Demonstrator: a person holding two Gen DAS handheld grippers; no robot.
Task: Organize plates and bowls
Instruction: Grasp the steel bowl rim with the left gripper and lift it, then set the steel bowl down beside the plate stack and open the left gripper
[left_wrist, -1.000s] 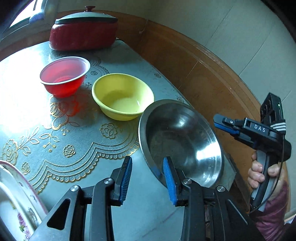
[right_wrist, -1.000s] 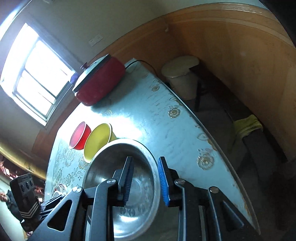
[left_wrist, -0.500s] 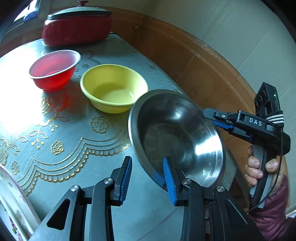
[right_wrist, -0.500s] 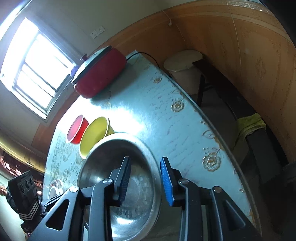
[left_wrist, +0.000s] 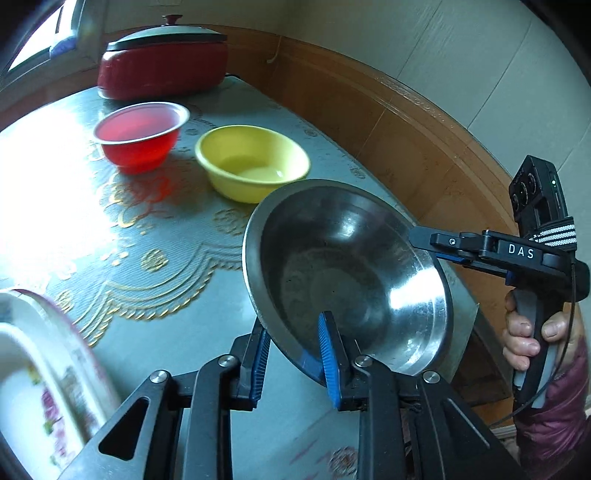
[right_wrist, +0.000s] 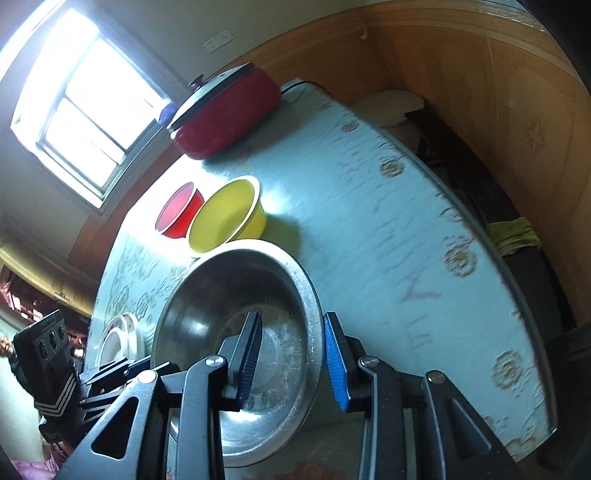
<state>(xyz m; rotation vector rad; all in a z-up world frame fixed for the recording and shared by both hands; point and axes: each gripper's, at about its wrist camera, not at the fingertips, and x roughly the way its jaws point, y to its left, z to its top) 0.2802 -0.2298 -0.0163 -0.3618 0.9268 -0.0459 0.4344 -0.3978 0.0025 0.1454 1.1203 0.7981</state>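
**Steel bowl being carried between two claws**

At the far left of the left wrist view, a flowered plate (left_wrist: 55, 369) is lying at the desk (left_wrist: 177, 280) edge, likely awaiting sorting. Further along, a red bowl (left_wrist: 138, 136) and a yellow bowl (left_wrist: 253, 168) are standing side by side in front of a red pot (left_wrist: 162, 64), seemingly grouped already as the bowl cluster. The steel bowl (left_wrist: 347, 273) is being held tilted above the desk near the yellow bowl. Its near rim is being straddled by the left claw (left_wrist: 293, 354), whose jaws are closing, one pad outside and one inside the wall. At the right, its opposite rim is being bracketed by the right claw (right_wrist: 291, 354), part spread; whether those pads are pressing cannot be told. Two opposed grips are probably being used because the wide, slick bowl would swing from one.
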